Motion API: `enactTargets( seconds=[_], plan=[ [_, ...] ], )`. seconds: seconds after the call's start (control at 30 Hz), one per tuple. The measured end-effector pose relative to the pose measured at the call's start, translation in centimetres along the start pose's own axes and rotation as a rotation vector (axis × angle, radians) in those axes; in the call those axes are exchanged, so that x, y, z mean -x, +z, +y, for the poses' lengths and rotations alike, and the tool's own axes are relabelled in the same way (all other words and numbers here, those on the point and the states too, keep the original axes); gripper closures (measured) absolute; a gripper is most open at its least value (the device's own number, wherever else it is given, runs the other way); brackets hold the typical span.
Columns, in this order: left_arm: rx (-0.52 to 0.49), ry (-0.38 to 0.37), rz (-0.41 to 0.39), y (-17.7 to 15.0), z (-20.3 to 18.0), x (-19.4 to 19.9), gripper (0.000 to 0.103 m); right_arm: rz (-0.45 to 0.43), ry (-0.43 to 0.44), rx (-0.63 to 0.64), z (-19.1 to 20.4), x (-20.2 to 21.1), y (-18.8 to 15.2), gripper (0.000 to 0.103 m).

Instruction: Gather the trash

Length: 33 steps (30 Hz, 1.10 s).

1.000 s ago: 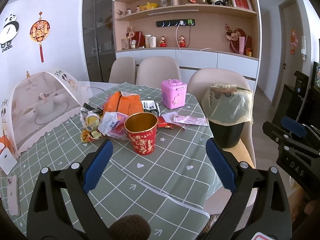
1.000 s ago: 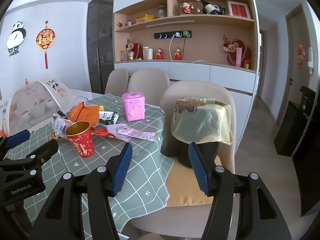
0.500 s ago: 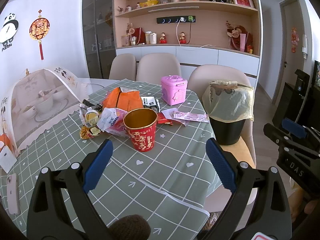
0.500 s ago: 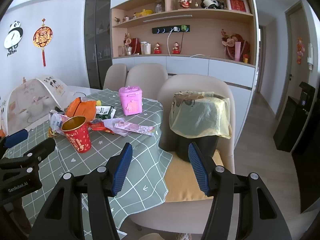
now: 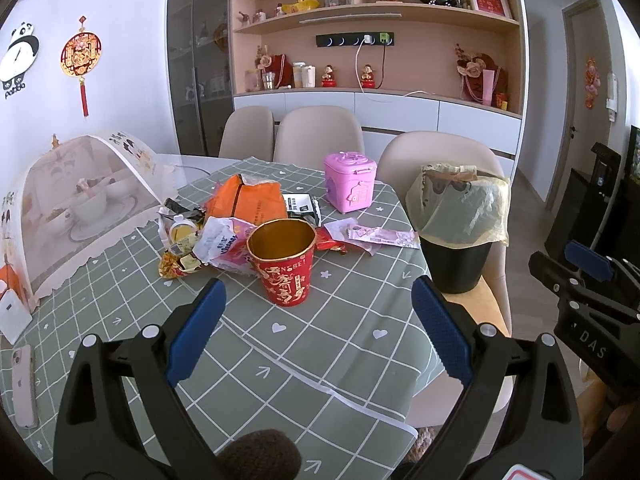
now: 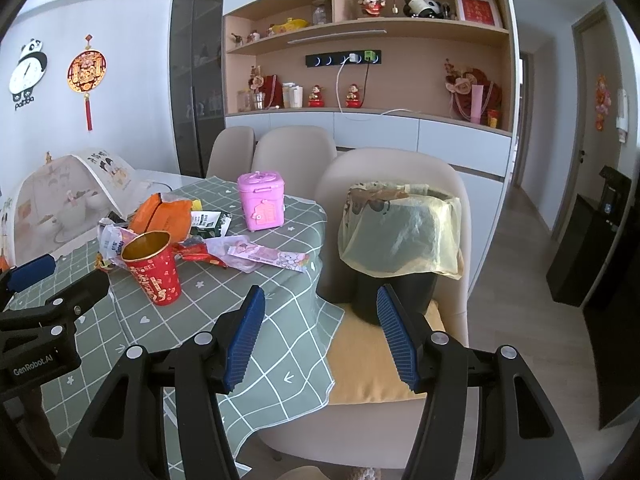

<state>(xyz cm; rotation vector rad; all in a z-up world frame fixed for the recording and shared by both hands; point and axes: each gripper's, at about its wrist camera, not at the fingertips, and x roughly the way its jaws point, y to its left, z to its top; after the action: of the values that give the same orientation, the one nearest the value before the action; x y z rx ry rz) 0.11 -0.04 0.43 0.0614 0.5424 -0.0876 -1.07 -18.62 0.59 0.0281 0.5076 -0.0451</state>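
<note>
Left wrist view shows the left gripper (image 5: 316, 320) spread wide and holding nothing, hovering over the near part of the bench (image 5: 340, 344), with the red paper cup (image 5: 283, 266) standing upright just beyond its fingertips. Behind the cup lies the rest of the trash: a crumpled white wrapper (image 5: 224, 246) touching the cup's left side, an orange bag (image 5: 248, 200), a red wrapper (image 5: 330, 242) and a flat pink wrapper (image 5: 384, 236) toward the right edge. The right gripper (image 6: 320, 332) is also spread and empty, hanging off the bench's right side in front of the black bin (image 6: 394, 264), which sits on a chair seat (image 6: 372, 364) with a yellowish liner draped over its rim. The cup looks like the likely first pick, and it seems light and thin-walled, so a hard squeeze could crush it, and a grip too near the rim could tip it into the wrappers. A careless sweep could also knock the pink toy box (image 5: 351, 182), which is probably not trash. The tablecloth (image 6: 280, 320) hangs loose at the corner beside the bin; snagging it could drag everything. The bin on the cushion may tip if bumped.
</note>
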Motion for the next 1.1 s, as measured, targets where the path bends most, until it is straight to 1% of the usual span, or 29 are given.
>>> enactTargets(
  seconds=[0.13, 0.27, 0.33, 0.4, 0.43, 0.47, 0.53, 0.6, 0.63, 0.7, 0.73, 0.87, 0.97, 1.03, 1.07, 1.1],
  plan=[
    [0.012, -0.018, 0.011, 0.5, 0.6, -1.0, 0.014, 0.01, 0.001, 0.004, -0.4, -0.7, 0.4, 0.048],
    [0.067, -0.03, 0.046, 1.2, 2.9, -3.6, 0.013, 0.032, 0.014, 0.003, -0.9, -2.3, 0.9, 0.048],
    [0.102, -0.015, 0.077, 1.4, 4.4, -5.0, 0.011, 0.056, 0.032, -0.003, -1.1, -3.5, 1.2, 0.048],
    [0.108, 0.039, 0.089, 1.5, 5.5, -6.2, 0.011, 0.069, 0.05, -0.001, -1.2, -4.6, 1.5, 0.048],
    [0.107, 0.043, 0.109, 1.5, 5.8, -6.8, 0.011, 0.08, 0.061, 0.003, -1.1, -5.4, 1.8, 0.048],
    [0.111, 0.039, 0.155, 1.5, 6.1, -7.7, 0.011, 0.091, 0.073, 0.005, -1.1, -6.1, 2.0, 0.048],
    [0.138, 0.022, 0.202, 1.3, 6.6, -8.6, 0.011, 0.113, 0.103, 0.011, -0.9, -7.7, 2.5, 0.048],
    [0.178, -0.016, 0.226, 1.3, 7.1, -9.2, 0.015, 0.125, 0.128, 0.027, -0.7, -9.0, 3.2, 0.048],
    [0.198, -0.047, 0.235, 1.5, 7.2, -9.5, 0.017, 0.127, 0.136, 0.042, -0.6, -9.8, 3.6, 0.048],
    [0.224, -0.065, 0.237, 1.8, 7.3, -9.8, 0.023, 0.13, 0.148, 0.07, -0.4, -11.3, 4.5, 0.048],
    [0.249, -0.069, 0.234, 2.1, 7.6, -10.0, 0.025, 0.132, 0.154, 0.079, -0.4, -11.7, 4.7, 0.048],
    [0.343, -0.032, 0.253, 3.0, 8.8, -11.6, 0.038, 0.134, 0.175, 0.13, -0.5, -13.7, 5.7, 0.048],
    [0.358, 0.004, 0.276, 3.5, 9.0, -13.0, 0.048, 0.144, 0.21, 0.155, -0.6, -15.2, 6.1, 0.048],
    [0.362, 0.024, 0.293, 3.5, 9.0, -13.7, 0.05, 0.156, 0.252, 0.165, -0.6, -16.1, 6.3, 0.048],
    [0.376, 0.019, 0.315, 3.5, 8.9, -14.3, 0.054, 0.162, 0.274, 0.174, -0.5, -16.6, 6.4, 0.048],
    [0.386, 0.018, 0.331, 3.5, 8.9, -14.7, 0.062, 0.17, 0.3, 0.187, -0.4, -17.1, 6.6, 0.048]
  ],
)
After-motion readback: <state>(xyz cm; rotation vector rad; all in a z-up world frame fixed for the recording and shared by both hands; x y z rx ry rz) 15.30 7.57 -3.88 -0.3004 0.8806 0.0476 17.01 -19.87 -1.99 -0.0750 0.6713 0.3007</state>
